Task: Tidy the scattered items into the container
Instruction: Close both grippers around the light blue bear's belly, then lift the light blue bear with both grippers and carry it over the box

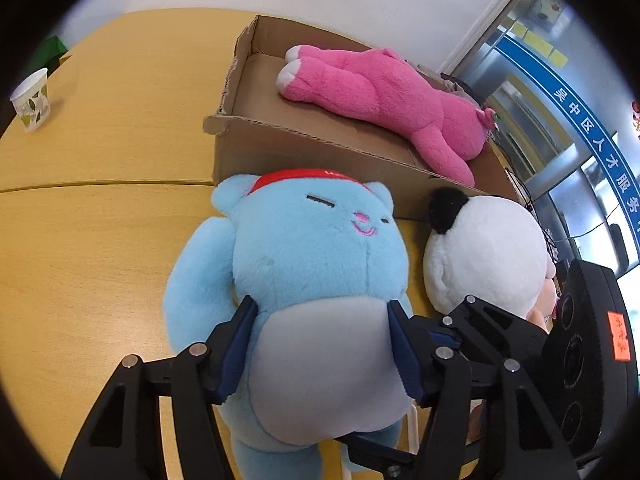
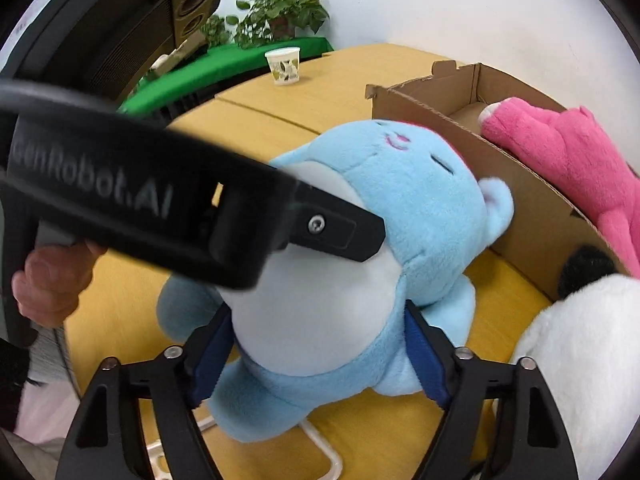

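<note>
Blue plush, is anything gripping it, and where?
Both grippers: the left gripper clamps the blue plush at its belly, the right gripper lower on its body.

There's a paper cup with a leaf print (image 1: 31,100) sitting upright way over on the far left of the yellow wooden table (image 1: 100,240), nothing near it, and the tabletop has a seam running across it. Past the far edge of the table there's a green cloth-covered surface (image 2: 224,68) with a couple of leafy potted plants (image 2: 286,12) against the white wall (image 2: 440,0). Off to the right there's glass with a blue banner with white Chinese lettering (image 1: 592,148) and some yellow sticky notes (image 1: 540,42) stuck above it.
</note>
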`<state>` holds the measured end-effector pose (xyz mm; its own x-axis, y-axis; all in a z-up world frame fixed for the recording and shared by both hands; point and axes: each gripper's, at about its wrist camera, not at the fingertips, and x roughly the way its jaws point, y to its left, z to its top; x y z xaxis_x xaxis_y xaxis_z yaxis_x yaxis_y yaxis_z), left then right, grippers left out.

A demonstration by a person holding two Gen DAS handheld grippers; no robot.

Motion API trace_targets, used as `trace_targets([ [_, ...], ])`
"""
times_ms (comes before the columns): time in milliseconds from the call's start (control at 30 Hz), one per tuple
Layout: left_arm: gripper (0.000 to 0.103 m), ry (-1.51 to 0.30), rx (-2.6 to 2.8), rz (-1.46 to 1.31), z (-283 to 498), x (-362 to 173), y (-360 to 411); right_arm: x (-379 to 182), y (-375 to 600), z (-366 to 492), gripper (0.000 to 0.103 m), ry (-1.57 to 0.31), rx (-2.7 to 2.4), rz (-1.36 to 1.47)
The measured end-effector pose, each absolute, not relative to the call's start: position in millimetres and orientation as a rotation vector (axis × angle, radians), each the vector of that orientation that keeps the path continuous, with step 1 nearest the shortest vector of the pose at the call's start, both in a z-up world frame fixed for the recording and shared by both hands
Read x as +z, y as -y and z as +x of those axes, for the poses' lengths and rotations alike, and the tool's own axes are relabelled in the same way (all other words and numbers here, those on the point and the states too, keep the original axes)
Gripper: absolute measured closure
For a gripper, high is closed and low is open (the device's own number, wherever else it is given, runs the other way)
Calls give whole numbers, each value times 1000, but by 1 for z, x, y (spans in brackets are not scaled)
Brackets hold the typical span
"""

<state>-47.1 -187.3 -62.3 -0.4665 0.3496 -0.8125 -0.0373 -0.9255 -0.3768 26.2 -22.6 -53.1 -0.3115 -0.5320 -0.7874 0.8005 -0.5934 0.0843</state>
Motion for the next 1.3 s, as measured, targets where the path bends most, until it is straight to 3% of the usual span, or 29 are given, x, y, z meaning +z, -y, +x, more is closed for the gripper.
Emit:
trace_targets([
  [167, 47, 515, 2464, -1449, -43, -52, 186, -43, 17, 39, 26, -387, -1999, 995],
  [500, 48, 450, 2509, -1343, -46, -7, 169, 0, 1, 43, 27, -352, -2037, 941],
  [1300, 49, 146, 2624, -816, -81, 165, 115, 157, -35, 20, 33, -481, -2303, 490],
])
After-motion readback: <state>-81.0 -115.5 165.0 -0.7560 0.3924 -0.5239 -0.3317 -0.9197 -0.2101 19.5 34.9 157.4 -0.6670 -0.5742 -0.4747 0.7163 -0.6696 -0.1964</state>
